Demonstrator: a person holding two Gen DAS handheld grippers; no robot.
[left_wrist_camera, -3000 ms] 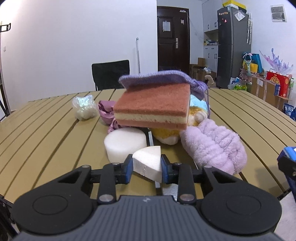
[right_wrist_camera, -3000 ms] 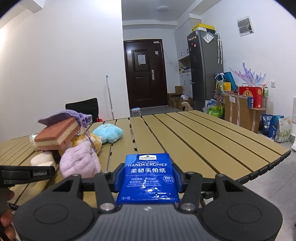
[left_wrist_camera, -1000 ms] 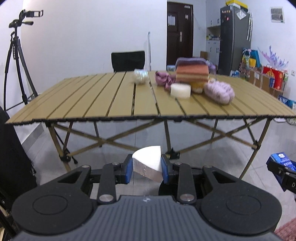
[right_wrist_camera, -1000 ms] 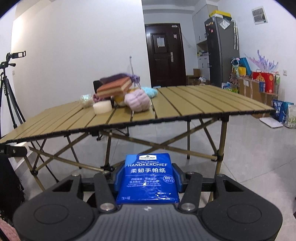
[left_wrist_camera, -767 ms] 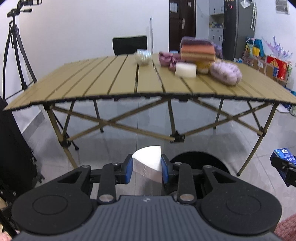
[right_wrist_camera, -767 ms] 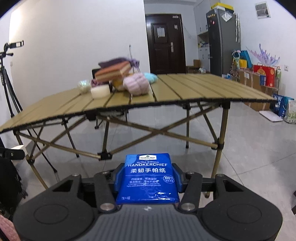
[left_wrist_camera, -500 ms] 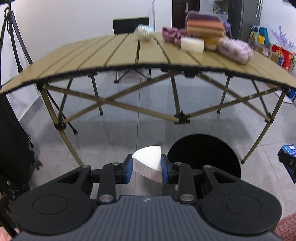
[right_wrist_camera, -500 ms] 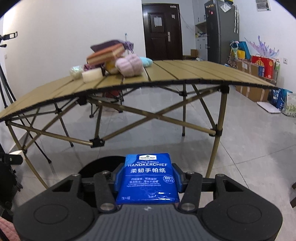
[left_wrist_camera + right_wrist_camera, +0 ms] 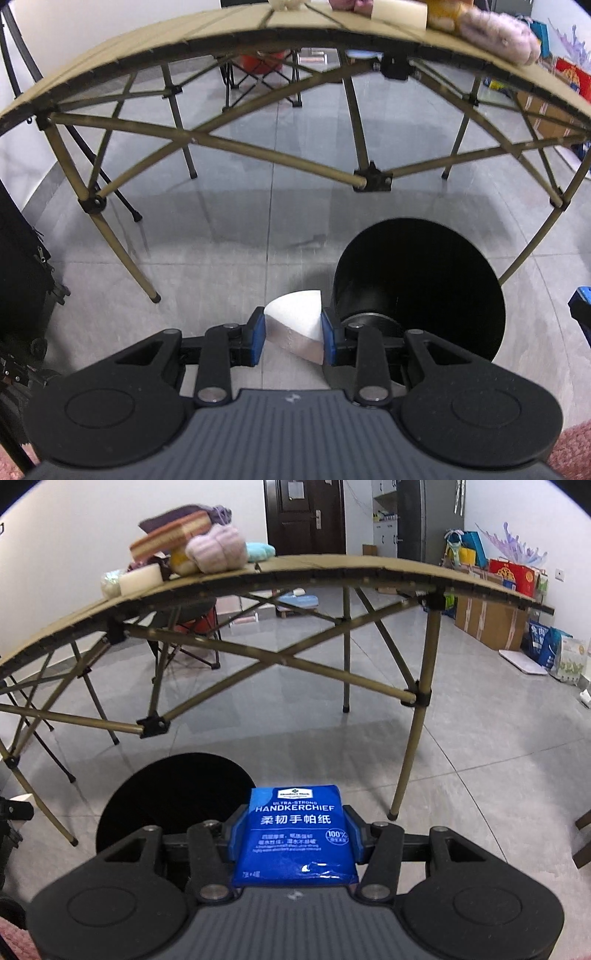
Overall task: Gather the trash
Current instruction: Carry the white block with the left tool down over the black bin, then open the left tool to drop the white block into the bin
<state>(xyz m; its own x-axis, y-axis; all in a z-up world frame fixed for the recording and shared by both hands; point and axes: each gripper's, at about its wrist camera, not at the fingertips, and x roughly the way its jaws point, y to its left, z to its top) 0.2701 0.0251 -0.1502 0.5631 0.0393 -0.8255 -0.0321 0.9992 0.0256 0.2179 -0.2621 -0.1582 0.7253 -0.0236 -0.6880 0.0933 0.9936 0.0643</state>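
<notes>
My left gripper (image 9: 292, 332) is shut on a white foam wedge (image 9: 295, 320) and holds it above the floor, just left of a round black trash bin (image 9: 421, 284). My right gripper (image 9: 297, 829) is shut on a blue handkerchief tissue pack (image 9: 295, 830) and holds it just right of the same bin (image 9: 173, 794). The pack's blue corner also shows at the right edge of the left wrist view (image 9: 581, 306). Both grippers sit below the level of the folding table (image 9: 332, 566).
The table's crossed legs (image 9: 365, 181) stand just beyond the bin. On the table lie a sponge (image 9: 170, 541), a pink fluffy item (image 9: 218, 550) and a white foam block (image 9: 140, 579). Boxes and bags (image 9: 491, 616) line the right wall. A black case (image 9: 22, 266) stands at the left.
Both grippers have moved away from the table and dropped low toward the floor, each still holding its item. The black bin now fills much more of both views.
</notes>
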